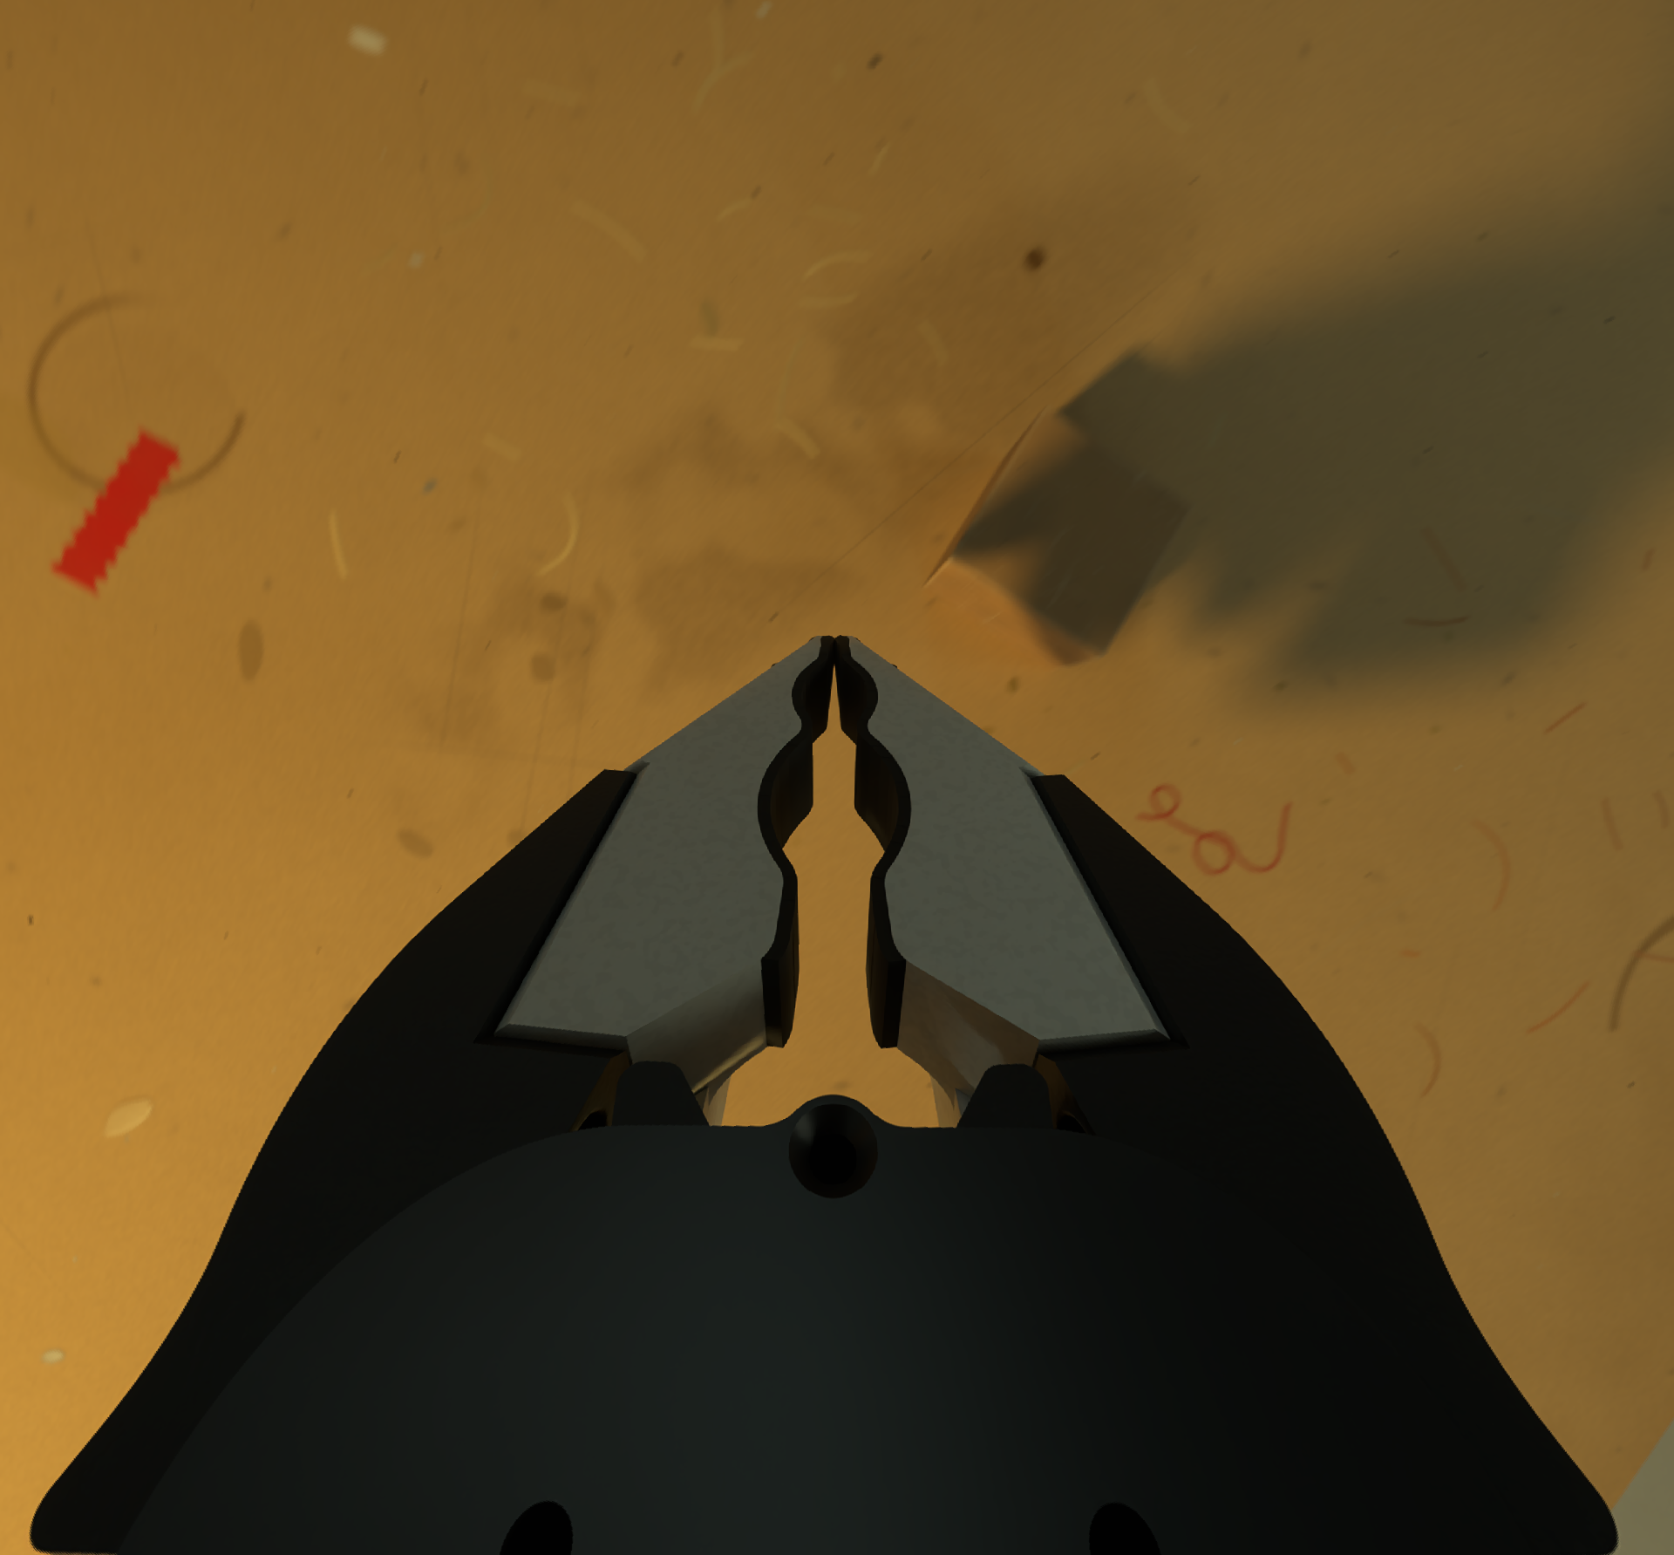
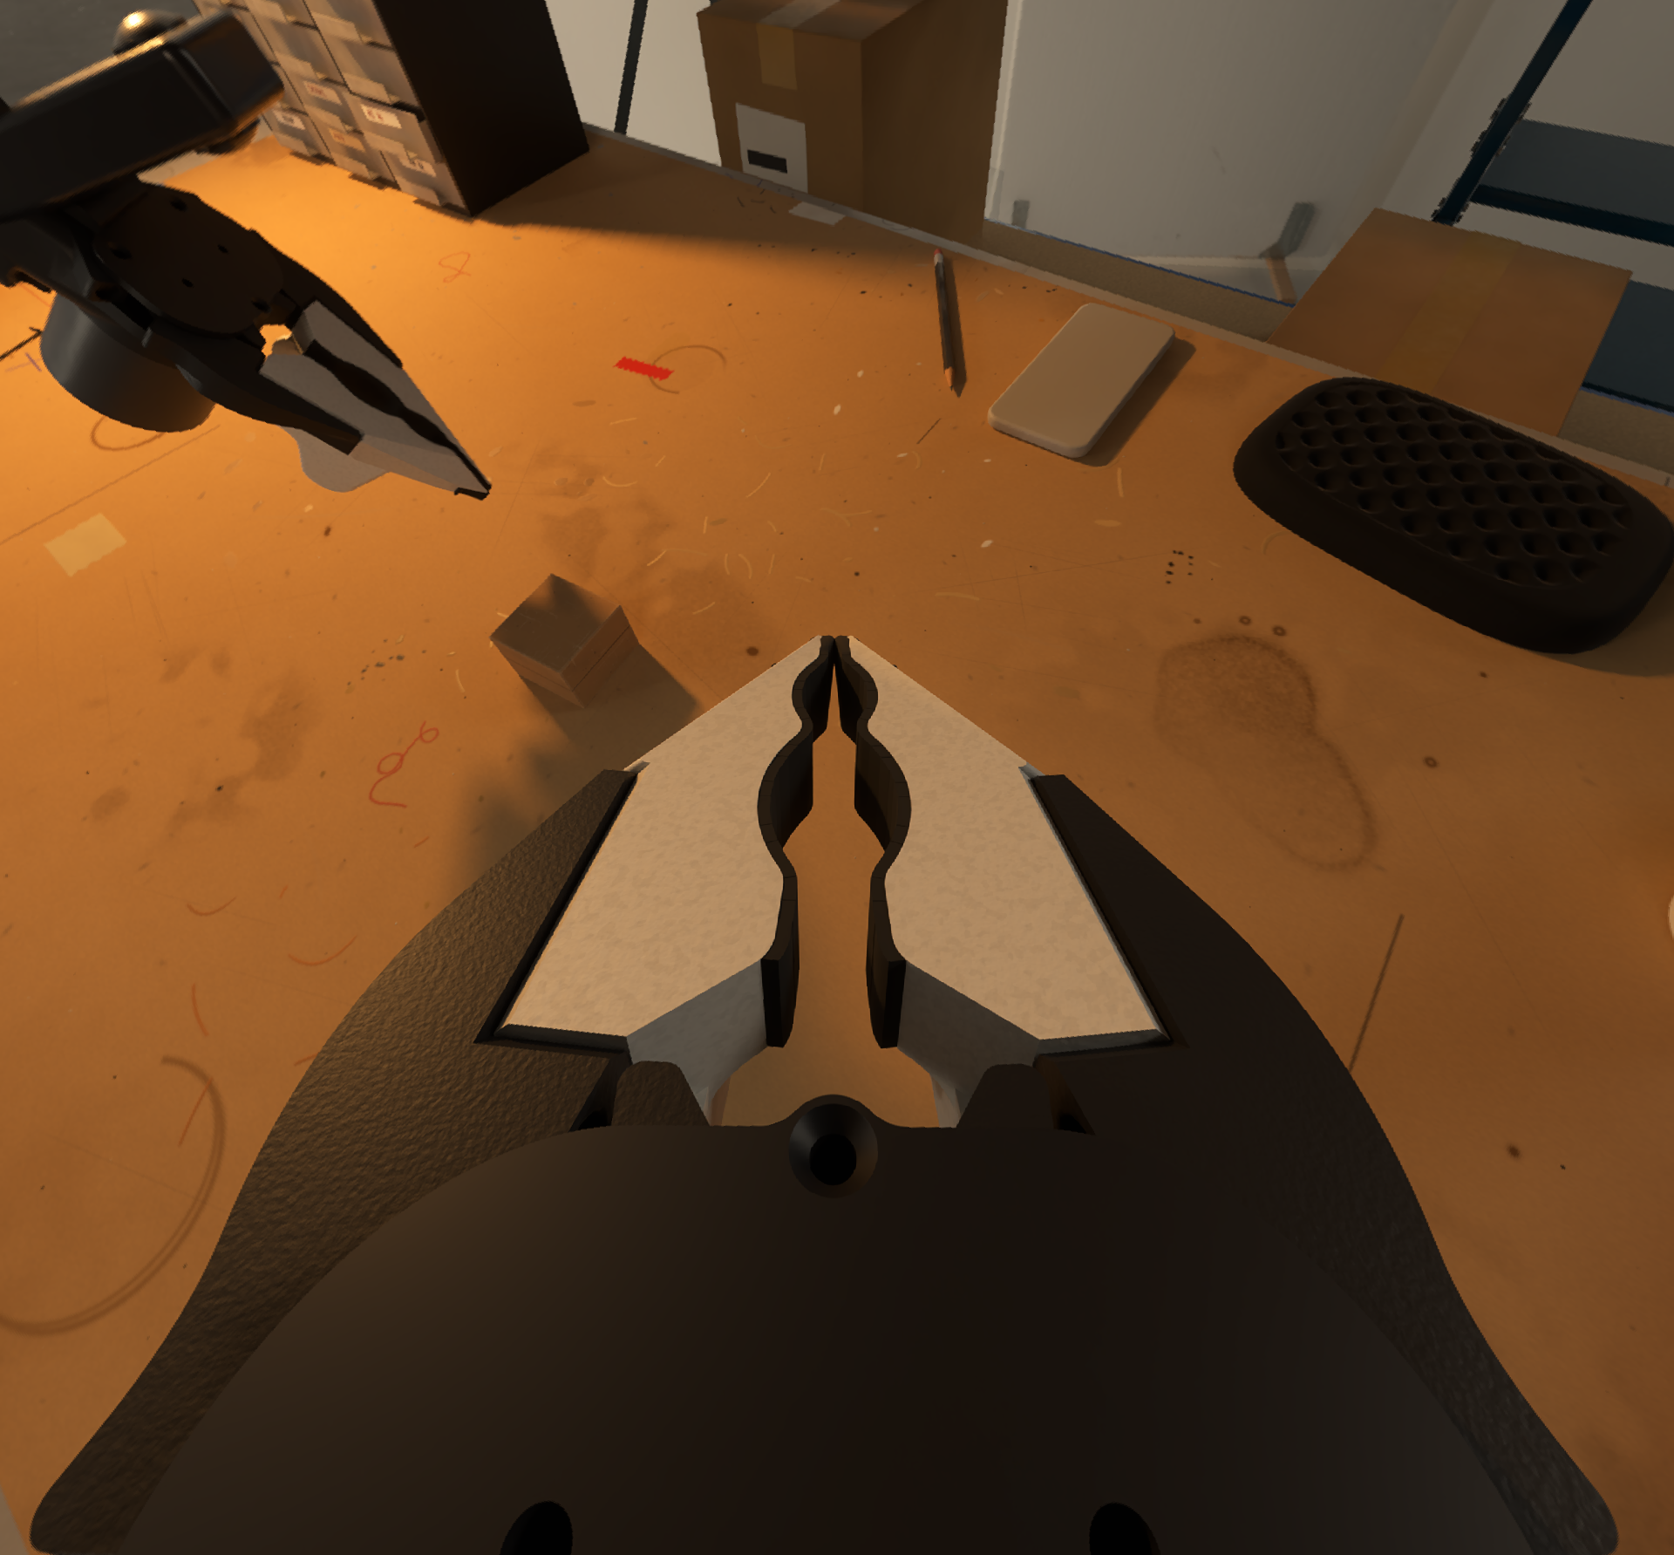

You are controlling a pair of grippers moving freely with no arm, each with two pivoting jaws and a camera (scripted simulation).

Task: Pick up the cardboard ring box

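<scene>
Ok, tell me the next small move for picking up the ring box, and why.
Probably open the left gripper first. Its fingertips are shut together, and the ring box sits untouched on the table just ahead and to the right, too wide for closed jaws.

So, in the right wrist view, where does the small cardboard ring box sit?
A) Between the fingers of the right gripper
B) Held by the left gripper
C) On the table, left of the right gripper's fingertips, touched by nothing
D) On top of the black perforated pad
C: the cardboard ring box rests on the table left of the shut right gripper, apart from the left gripper.
</scene>
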